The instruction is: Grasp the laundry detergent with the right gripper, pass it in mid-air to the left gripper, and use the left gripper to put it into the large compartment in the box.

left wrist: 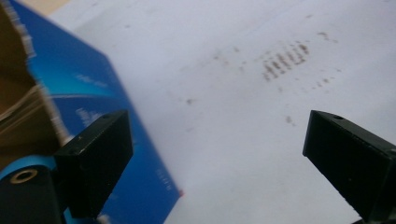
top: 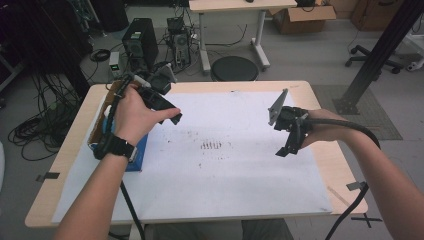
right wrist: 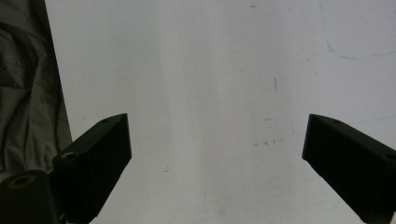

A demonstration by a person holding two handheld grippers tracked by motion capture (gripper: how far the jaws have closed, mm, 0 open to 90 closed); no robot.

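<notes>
Box (top: 100, 131) sits partly hidden under left hand (top: 132, 117); both tools gape.

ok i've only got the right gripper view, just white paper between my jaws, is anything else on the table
Observer: Yes, a blue cardboard box sits at the table's left edge, under the left hand.
Operator: is the left tool open
Observer: Yes, the left tool has its jaws wide apart, empty, beside that box.
Operator: any marks on the sheet
Observer: A cluster of short dark marks sits mid-sheet on the white paper sheet, between both tools; the right tool hovers open.
</notes>
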